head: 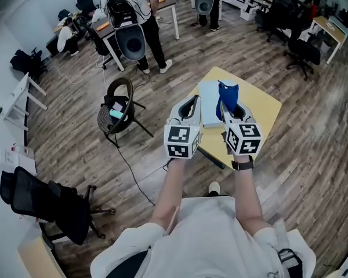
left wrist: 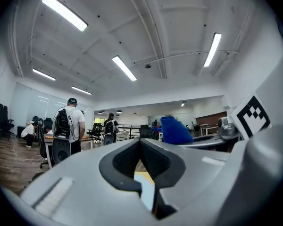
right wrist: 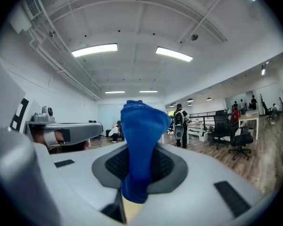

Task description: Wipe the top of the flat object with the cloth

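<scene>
Flat obj. (head: 208, 102) partly behind cloth (head: 228, 91)

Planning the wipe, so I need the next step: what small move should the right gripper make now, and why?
Probably tip the right gripper down and lower the blue cloth onto the flat object. The cloth is clamped in its jaws, but that gripper's view looks out at room and ceiling, so the cloth seems held above the surface.
</scene>
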`<state>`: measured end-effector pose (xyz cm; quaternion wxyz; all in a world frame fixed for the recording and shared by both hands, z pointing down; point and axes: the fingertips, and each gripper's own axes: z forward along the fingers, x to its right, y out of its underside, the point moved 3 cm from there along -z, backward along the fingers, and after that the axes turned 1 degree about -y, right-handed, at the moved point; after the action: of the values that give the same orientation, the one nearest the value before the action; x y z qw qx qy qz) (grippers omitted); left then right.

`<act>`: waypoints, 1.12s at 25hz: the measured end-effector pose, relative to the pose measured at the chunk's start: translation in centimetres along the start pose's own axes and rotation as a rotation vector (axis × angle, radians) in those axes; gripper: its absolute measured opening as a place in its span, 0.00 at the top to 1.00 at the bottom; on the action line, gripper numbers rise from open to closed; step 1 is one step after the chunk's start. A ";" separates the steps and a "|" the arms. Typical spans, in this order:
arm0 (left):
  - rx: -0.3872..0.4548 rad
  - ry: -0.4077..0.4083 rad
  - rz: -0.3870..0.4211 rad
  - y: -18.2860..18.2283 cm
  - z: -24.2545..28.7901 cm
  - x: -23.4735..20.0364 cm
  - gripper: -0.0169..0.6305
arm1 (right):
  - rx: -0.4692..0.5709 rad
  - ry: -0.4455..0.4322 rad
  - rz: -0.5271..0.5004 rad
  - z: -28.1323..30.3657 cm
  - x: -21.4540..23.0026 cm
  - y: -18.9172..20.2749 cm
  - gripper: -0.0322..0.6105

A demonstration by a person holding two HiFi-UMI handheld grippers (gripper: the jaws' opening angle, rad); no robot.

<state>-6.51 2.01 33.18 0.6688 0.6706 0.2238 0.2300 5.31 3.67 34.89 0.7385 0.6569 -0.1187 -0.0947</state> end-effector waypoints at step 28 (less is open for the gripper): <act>-0.322 -0.015 -0.021 12.4 23.5 -5.8 0.96 | -0.437 -0.071 0.008 17.8 18.5 10.8 0.82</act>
<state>3.02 -20.22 45.55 0.7717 0.5539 0.1862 0.2509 17.44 -17.35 48.44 0.8591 0.4769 -0.1241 -0.1381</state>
